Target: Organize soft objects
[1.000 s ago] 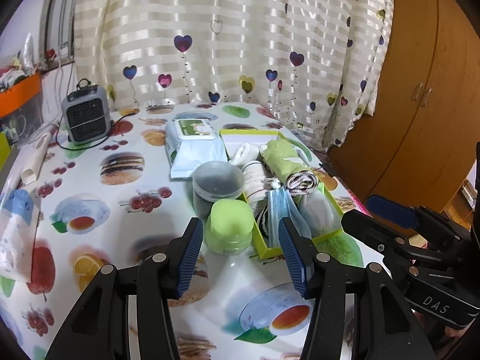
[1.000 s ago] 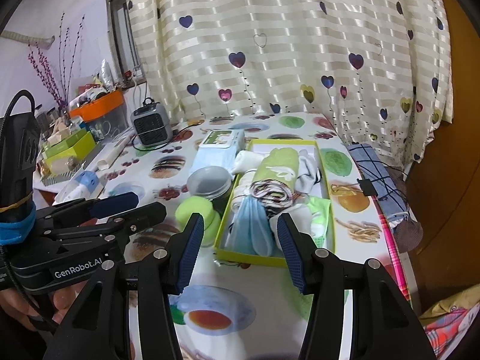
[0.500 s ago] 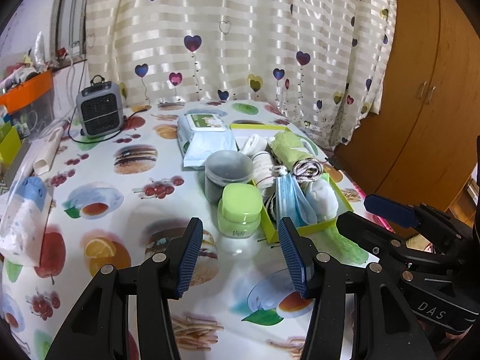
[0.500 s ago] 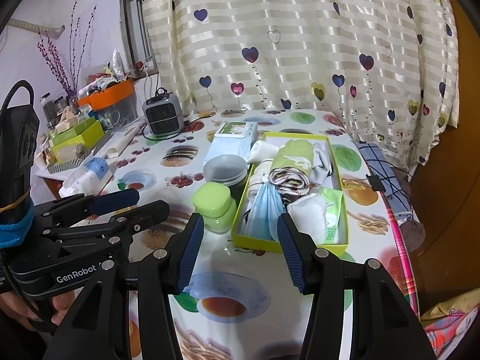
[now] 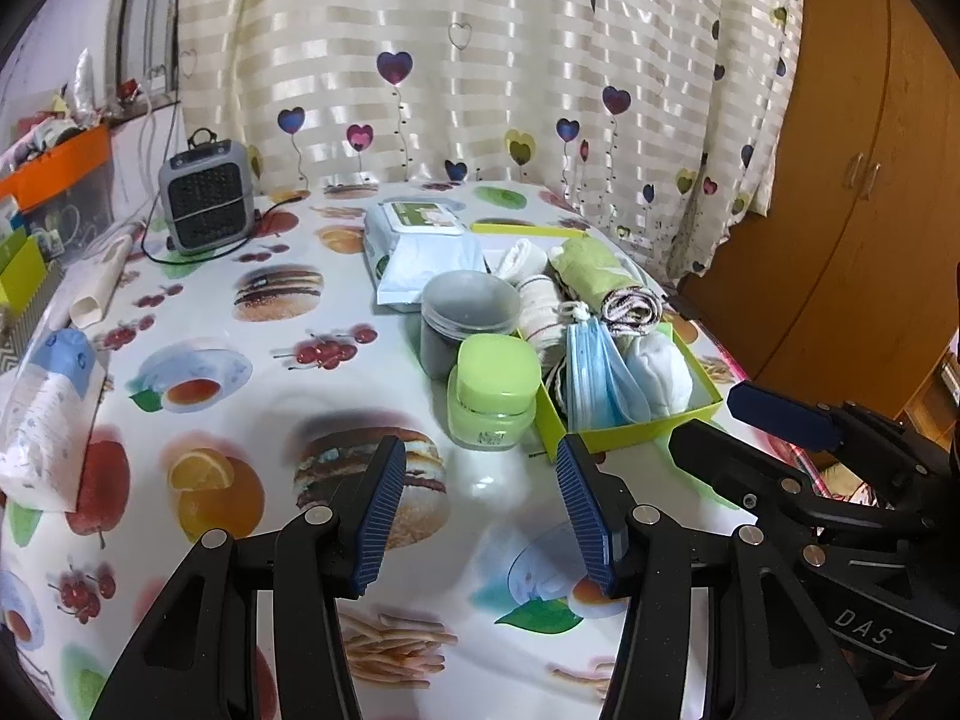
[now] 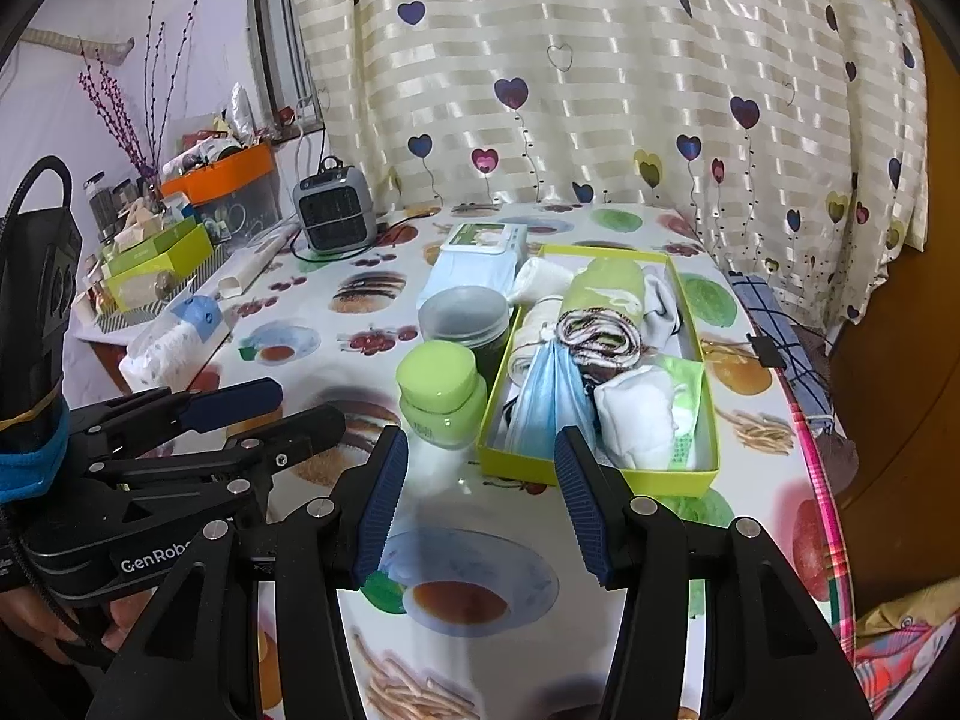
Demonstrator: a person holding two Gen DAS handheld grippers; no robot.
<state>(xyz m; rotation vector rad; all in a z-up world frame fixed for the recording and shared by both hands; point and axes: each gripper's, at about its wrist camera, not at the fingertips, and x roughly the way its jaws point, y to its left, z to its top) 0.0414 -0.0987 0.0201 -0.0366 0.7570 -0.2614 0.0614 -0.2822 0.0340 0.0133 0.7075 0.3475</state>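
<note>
Fruit-print tablecloth [image 5: 252, 396] carries a yellow-green box [image 6: 600, 468] at twelve o'clock, already packed with soft items. Both the left gripper [image 5: 474, 510] and right gripper [image 6: 480, 504] hang apart, empty; sorting looks nearly done, and any next move needs a loose soft item chosen.

both tools are black plastic frames with silver screws and ribbed blue pads. the left hand-held gripper [image 5: 474, 513] bears white "genrobot" lettering in the right wrist view, plus a black cable and blue band. the right hand-held gripper [image 6: 480, 501] shows "das" on its side.
</note>
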